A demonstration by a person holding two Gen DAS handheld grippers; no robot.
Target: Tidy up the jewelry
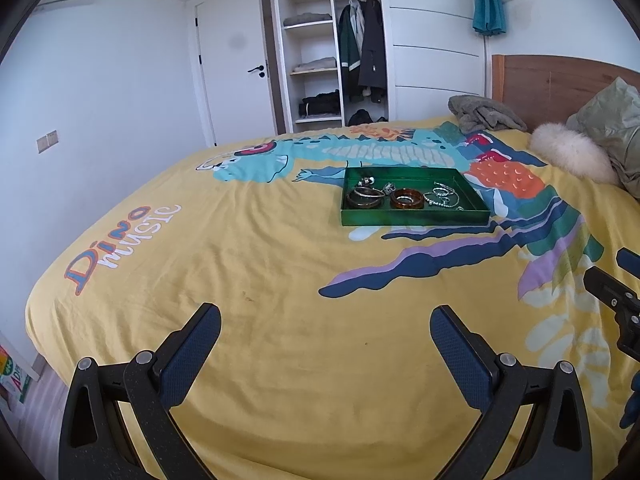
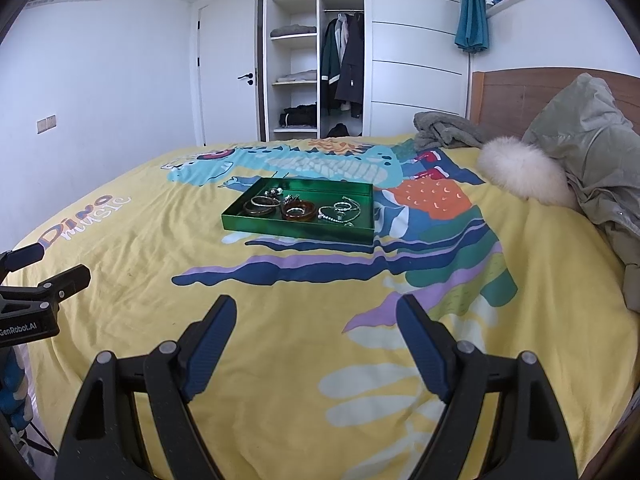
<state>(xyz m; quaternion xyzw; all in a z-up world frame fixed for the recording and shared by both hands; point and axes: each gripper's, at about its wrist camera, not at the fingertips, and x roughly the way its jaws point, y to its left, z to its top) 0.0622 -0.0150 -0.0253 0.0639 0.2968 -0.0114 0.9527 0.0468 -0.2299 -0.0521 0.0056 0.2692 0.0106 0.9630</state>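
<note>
A green tray [image 1: 412, 217] [image 2: 296, 232] lies on the yellow bed cover. In it are dark bangles [image 1: 364, 198] [image 2: 260, 205], a brown amber bangle [image 1: 407, 199] [image 2: 298, 210], silver chain bracelets [image 1: 444, 196] [image 2: 340, 212] and small earrings [image 1: 366, 181] [image 2: 276, 191]. My left gripper [image 1: 325, 316] is open and empty, well short of the tray. My right gripper [image 2: 316, 306] is open and empty, also well short of it. Each gripper shows at the edge of the other's view.
A grey towel [image 1: 484, 114] [image 2: 446, 130], a white fur trim [image 1: 572, 152] [image 2: 524, 174] and an olive jacket [image 2: 596, 152] lie by the wooden headboard [image 1: 560, 84]. An open wardrobe [image 2: 316, 60] and a door stand beyond the bed.
</note>
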